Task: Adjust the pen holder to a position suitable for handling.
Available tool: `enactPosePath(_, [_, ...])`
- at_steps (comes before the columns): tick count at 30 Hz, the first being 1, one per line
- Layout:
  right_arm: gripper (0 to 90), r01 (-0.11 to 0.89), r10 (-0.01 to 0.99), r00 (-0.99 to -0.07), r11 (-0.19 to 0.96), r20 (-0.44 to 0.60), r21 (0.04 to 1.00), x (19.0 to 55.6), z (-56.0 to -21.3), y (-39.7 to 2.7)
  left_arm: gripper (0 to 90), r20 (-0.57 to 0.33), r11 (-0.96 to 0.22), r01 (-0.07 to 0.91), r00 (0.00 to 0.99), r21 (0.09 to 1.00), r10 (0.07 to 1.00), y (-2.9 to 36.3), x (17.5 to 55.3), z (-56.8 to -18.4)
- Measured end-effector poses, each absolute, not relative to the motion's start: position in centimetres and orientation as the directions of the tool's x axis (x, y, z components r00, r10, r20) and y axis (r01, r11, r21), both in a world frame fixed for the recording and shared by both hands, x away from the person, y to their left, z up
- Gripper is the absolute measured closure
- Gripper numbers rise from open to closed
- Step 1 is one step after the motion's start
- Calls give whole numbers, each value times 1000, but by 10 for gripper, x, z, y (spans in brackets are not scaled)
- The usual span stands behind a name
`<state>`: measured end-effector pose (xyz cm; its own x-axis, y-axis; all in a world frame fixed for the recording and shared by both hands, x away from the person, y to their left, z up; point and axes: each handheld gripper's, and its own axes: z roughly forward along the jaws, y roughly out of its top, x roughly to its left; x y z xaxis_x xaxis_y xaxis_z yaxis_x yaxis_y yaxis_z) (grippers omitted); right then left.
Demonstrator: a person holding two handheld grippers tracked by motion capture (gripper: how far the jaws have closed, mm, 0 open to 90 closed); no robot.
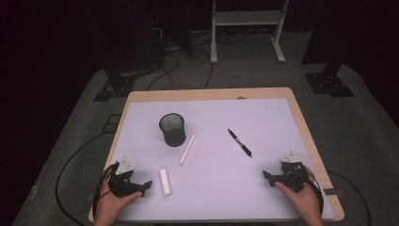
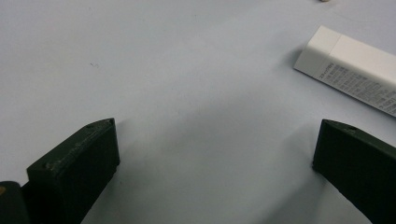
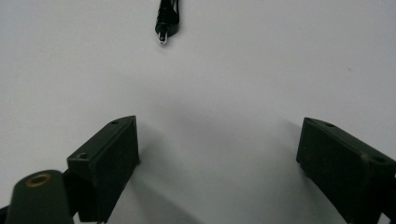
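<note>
On the white mat (image 1: 263,117) stand a black mesh cup (image 1: 172,129), a long white stick (image 1: 187,149), a short white eraser block (image 1: 165,181) and a black pen (image 1: 240,142). My left gripper (image 1: 146,186) rests near the front left, open, its tips just left of the eraser block. In the left gripper view the jaws (image 2: 215,149) stand wide apart with bare mat between them and the eraser block (image 2: 355,70) ahead to the right. My right gripper (image 1: 266,178) lies at the front right, open. Its view shows empty open jaws (image 3: 219,144) and the pen tip (image 3: 166,23) farther ahead.
The wooden table edge (image 1: 207,94) frames the mat. Beyond the table are a grey floor with cables (image 1: 164,70), dark stands (image 1: 329,80) and a white frame (image 1: 244,23). A cable (image 1: 70,165) trails off the table's left side.
</note>
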<state>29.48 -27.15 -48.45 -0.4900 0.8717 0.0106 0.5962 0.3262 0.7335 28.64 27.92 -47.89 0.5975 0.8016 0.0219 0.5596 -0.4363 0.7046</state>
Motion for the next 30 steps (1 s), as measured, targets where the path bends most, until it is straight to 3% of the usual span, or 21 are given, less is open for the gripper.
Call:
enactPosePath(10, [119,596,872,-490,326,10,734,295,-484,-271,0,20,-432,567,591,702,807,279,286,-478])
enactPosePath(21, [117,597,872,-490,327,11,732,295,-484,-271,89,-20,-376,580,562,723,827,286,285,-468])
enactPosePath(30, [117,597,872,-490,326,12,733,295,-484,-271,97,-30,-373,572,572,730,820,282,292,-461])
